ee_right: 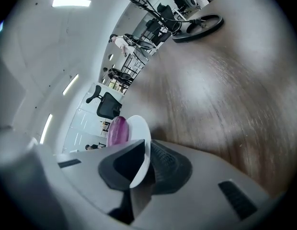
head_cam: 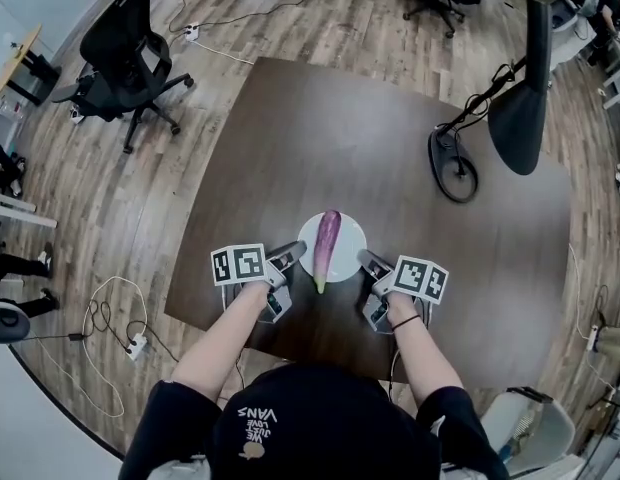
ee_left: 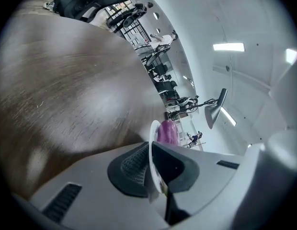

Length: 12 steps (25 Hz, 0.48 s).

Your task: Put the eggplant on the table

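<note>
A long purple eggplant (head_cam: 327,246) with a green stem end lies on a small white plate (head_cam: 348,230) over the near part of the dark brown table (head_cam: 370,138). My left gripper (head_cam: 298,252) is shut on the plate's left rim (ee_left: 152,147), and my right gripper (head_cam: 364,259) is shut on its right rim (ee_right: 141,147). In both gripper views the plate's edge is pinched between the dark pads, and the eggplant (ee_left: 167,131) (ee_right: 117,130) shows just beyond the jaws. Whether the plate touches the table is unclear.
A black desk lamp (head_cam: 515,98) with a round base (head_cam: 453,165) stands at the table's right side. Office chairs (head_cam: 125,48) stand on the wooden floor at the upper left, and cables (head_cam: 110,318) lie on the floor at the left.
</note>
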Motion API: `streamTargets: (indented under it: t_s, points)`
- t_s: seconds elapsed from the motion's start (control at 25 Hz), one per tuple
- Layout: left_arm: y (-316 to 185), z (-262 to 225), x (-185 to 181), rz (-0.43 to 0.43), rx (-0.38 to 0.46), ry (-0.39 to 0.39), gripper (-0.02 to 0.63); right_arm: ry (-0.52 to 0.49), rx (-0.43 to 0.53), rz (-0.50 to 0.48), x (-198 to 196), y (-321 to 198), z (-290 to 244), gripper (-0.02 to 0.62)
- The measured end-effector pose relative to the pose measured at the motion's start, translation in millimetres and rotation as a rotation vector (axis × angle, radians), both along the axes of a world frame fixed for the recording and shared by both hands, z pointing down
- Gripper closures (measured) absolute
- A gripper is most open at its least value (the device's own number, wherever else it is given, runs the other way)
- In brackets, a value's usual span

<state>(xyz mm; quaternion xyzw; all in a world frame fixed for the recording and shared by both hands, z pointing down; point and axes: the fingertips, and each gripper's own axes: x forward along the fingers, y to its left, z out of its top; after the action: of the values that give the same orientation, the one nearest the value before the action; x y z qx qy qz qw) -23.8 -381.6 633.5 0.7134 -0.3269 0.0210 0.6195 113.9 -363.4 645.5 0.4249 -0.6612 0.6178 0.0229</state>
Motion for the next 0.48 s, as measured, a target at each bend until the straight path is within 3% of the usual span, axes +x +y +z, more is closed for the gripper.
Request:
streamTargets:
  t_s: [0.48]
  points:
    - [-3.0,19.5,1.8,0.049,-0.056,-0.074,0.578,0.04,-0.044,-0.024,-0.2,-4.2,14.5,0.565]
